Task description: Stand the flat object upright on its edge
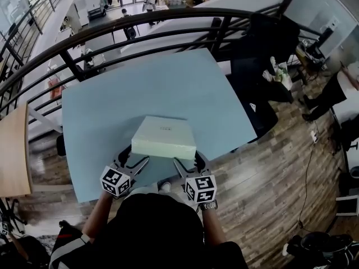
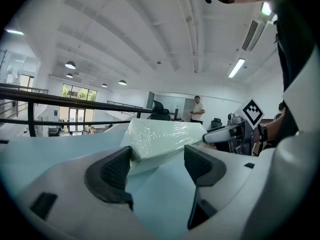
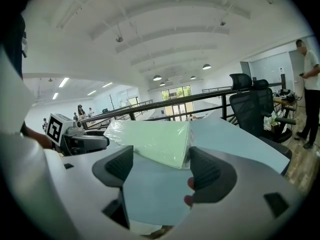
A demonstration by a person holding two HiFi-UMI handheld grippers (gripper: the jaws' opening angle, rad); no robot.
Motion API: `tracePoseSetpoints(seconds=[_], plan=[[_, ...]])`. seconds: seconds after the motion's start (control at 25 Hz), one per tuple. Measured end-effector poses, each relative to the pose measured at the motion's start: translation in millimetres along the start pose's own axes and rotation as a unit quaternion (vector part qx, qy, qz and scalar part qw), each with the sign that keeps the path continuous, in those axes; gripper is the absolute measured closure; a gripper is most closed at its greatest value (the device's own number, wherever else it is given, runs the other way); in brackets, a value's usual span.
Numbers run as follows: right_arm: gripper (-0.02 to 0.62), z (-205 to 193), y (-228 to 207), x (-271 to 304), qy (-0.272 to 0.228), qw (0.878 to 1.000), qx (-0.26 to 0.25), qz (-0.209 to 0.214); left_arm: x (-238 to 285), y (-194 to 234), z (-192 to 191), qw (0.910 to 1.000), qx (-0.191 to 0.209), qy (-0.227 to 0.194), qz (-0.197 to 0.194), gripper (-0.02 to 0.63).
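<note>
A flat pale green box point(image 1: 164, 137) wrapped in clear film lies on the light blue table point(image 1: 101, 111), close to its near edge. My left gripper point(image 1: 132, 163) is at the box's near left corner and my right gripper point(image 1: 187, 165) at its near right corner. In the left gripper view the box point(image 2: 161, 135) reaches in between the wide-apart pads point(image 2: 116, 170) of the left gripper point(image 2: 159, 165), close to the left pad. In the right gripper view the box point(image 3: 155, 140) ends beside the right pad point(image 3: 207, 171) of the right gripper point(image 3: 162, 166). Both grippers are open.
A black railing point(image 1: 140, 21) runs behind the table, with a lower floor beyond it. A wooden tabletop point(image 1: 12, 150) is at the left, dark office chairs point(image 1: 263, 43) at the right. A person point(image 2: 198, 109) stands far off. The table's near edge point(image 1: 151, 184) is just under the grippers.
</note>
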State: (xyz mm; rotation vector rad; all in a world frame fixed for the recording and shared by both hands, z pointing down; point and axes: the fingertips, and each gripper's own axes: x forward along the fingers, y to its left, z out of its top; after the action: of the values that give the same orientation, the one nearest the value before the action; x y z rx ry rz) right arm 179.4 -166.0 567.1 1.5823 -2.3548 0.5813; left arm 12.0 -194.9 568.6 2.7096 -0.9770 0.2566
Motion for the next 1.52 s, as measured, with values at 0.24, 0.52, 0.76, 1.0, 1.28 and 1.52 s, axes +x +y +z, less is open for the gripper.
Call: tracePoseSetpoints(seconds=[0.24,0.52,0.76,1.0,1.28,1.52], plan=[[0.265,5,5,-5,-0.008,1.0,-0.008,0.003,-5,-2,6,0.9999,0.007,-0.007,0.005,0.284],[0.265,12,11,-11,-0.016,1.0,-0.011,0.007,-14,-5,13,0.9998,0.015,-0.012,0.008,0.284],[0.265,18,15,-13,-0.024,0.999,-0.018,0.011,-17,-5,20,0.9995,0.023,-0.017,0.011,0.284],[0.265,21,16,-17,-0.027,0.999,-0.024,0.011,-20,-9,24,0.9993,0.028,-0.021,0.013,0.284],[0.265,24,18,-18,-0.033,0.999,-0.031,0.014,-23,-7,27,0.9992,0.02,-0.029,0.017,0.284],[0.265,28,19,-18,-0.034,0.999,-0.035,0.02,-26,-8,30,0.999,0.024,-0.029,0.022,0.284]])
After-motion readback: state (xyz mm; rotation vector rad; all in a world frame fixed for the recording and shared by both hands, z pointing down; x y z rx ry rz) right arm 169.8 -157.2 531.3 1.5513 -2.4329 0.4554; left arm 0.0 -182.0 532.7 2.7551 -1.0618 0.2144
